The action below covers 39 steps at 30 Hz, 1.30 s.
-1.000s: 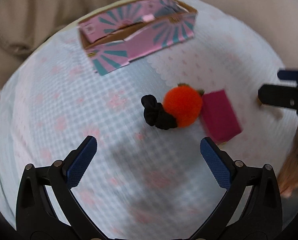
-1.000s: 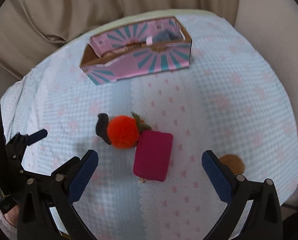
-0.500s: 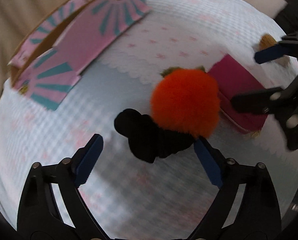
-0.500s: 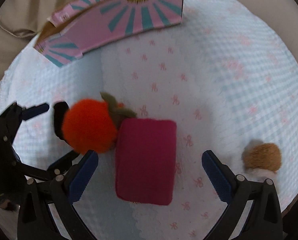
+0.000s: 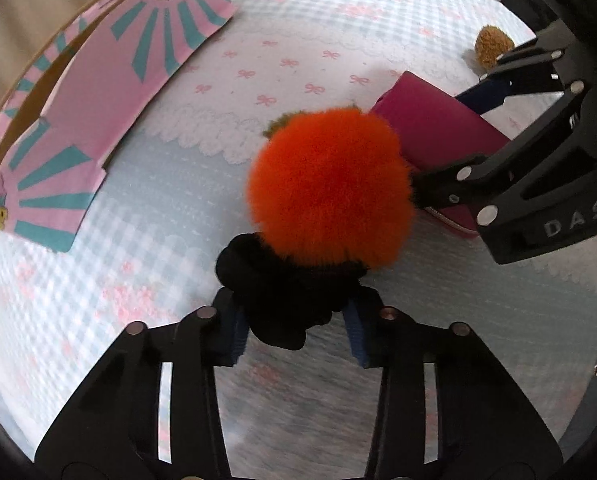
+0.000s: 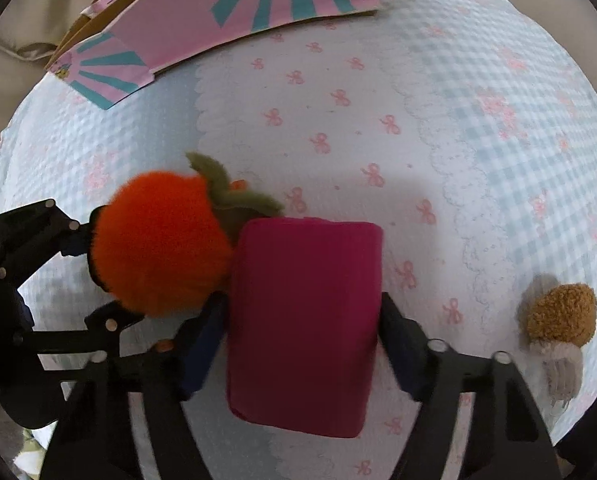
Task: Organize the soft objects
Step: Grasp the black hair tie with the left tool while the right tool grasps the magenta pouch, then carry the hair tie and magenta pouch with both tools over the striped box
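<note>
A table covered by a pale blue gingham cloth (image 6: 498, 80), with a white scalloped panel of pink bows down its middle, fills both views. At its far edge stands a pink cardboard box (image 6: 258, 4) printed with teal sunburst rays, its top open.

Near the middle of the cloth lies a magenta rectangular pouch (image 6: 304, 320). The right tool (image 6: 302, 344) points steeply down over it, one black finger on each long side, and its jaws are closing with the pouch between them and the pads already against its sides.

Touching the pouch's left side is a fluffy orange pom-pom (image 5: 330, 184) with green felt leaves (image 6: 234, 196) at its far side. It is joined to a black fabric scrunchie (image 5: 286, 292), which lies on the near side of the pom-pom in the left wrist view.

The left tool (image 5: 294, 326) is clenched on the scrunchie, its blue pads pinching the dark fabric from both sides.

Well apart, toward the right edge of the cloth, sits a small brown curly plush piece (image 6: 560, 312) with a pale grey fringe (image 6: 558, 368) below it.
</note>
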### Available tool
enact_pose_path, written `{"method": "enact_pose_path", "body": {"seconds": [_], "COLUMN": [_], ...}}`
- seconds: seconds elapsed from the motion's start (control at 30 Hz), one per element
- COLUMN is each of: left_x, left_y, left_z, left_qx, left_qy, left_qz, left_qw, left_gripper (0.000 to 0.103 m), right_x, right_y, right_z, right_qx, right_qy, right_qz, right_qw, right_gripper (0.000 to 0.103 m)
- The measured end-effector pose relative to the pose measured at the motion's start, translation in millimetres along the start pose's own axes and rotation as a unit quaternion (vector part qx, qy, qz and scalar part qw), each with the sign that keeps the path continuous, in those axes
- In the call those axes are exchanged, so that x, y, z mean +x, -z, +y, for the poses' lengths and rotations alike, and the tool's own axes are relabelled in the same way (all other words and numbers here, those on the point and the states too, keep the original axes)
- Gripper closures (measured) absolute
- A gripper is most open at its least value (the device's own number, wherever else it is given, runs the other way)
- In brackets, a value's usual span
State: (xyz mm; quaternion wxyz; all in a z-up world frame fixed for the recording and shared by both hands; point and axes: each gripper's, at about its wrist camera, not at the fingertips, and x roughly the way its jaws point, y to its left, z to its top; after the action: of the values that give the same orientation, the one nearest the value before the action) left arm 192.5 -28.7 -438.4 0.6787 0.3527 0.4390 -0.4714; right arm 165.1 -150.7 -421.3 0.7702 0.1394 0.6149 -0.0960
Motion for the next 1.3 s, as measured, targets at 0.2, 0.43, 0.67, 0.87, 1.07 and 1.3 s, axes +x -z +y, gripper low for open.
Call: {"method": "enact_pose_path", "body": {"seconds": [0.2,0.43,0.67,0.87,1.07,1.3], "left_x": [-13,-34,-76,-124,-174,-233], "left_y": [13,27,28,11,-19,-52], "left_z": [12,23,28,27,12,-14], "left_qx": [-0.055,-0.134,-0.19,-0.235,-0.273,-0.328], "left_qy": [0.006,0.002,-0.022,-0.051,-0.088,-0.123], "left_qz": [-0.003,0.0,-0.009,-0.034,-0.06,-0.092], "left_qw": [0.9985,0.991,0.9815,0.9699,0.9562,0.9321], "left_gripper": [0.072,0.072,0.072,0.072,0.072,0.072], "right_x": [-5,-26,-66,-113,-171,-235], "right_y": [0,-5,-11,-6,-12,-18], "right_z": [7,13,5,0,-15,-34], "right_qx": [-0.019,-0.024,-0.031,-0.046,-0.075,-0.103], "right_qy": [0.005,-0.006,-0.014,-0.02,-0.029,-0.045], "right_qz": [-0.005,-0.015,-0.043,-0.075,-0.117,-0.162], "right_qw": [1.0,1.0,0.998,0.996,0.99,0.98], "right_gripper": [0.05,0.056,0.057,0.057,0.057,0.057]}}
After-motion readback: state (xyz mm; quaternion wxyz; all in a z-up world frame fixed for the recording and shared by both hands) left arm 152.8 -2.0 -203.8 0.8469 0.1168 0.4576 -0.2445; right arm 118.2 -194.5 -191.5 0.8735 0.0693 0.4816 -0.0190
